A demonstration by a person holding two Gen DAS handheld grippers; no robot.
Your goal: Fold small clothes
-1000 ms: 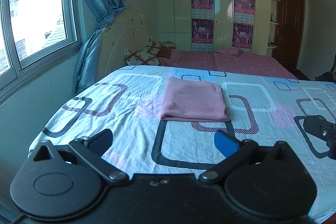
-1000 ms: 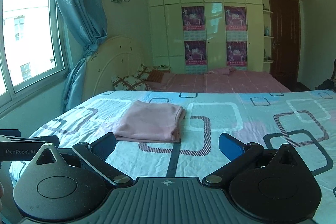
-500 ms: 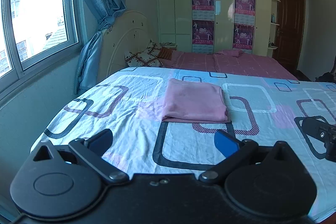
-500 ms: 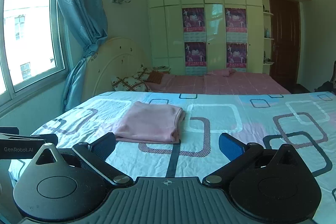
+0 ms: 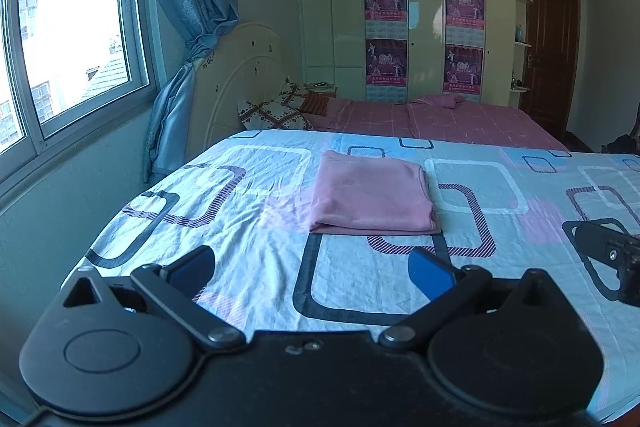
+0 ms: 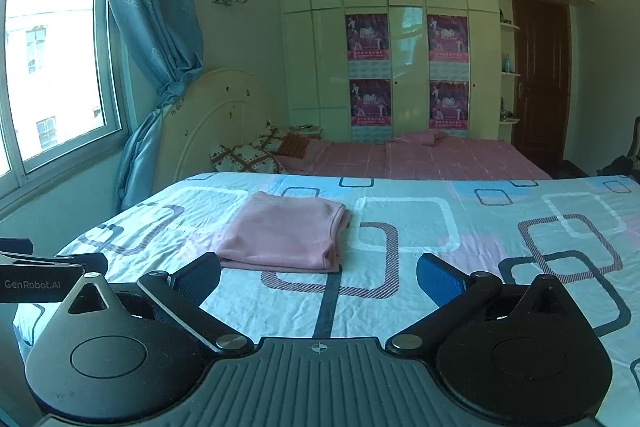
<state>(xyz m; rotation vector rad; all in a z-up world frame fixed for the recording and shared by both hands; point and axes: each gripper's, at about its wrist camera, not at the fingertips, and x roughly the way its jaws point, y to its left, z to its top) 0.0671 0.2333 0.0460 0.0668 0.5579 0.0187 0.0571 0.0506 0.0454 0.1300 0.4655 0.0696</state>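
A pink garment (image 5: 370, 193) lies folded into a neat rectangle on the patterned bedsheet (image 5: 248, 227), in the middle of the bed. In the right wrist view the same pink garment (image 6: 284, 233) sits left of centre. My left gripper (image 5: 312, 273) hangs open near the bed's front edge, well short of the garment, with nothing between its blue pads. My right gripper (image 6: 318, 279) is also open and empty, held back from the cloth. Part of the right gripper (image 5: 612, 255) shows at the right edge of the left wrist view.
A second bed with a pink cover (image 5: 440, 119) and pillows (image 5: 276, 111) stands behind. A window (image 5: 60, 39) and blue curtain (image 5: 188, 27) line the left wall. White wardrobes with posters (image 6: 408, 67) and a brown door (image 6: 540, 83) are at the back.
Both grippers have drawn slightly back and up from the bed, so the folded garment looks a little farther away. The garment itself has not moved.
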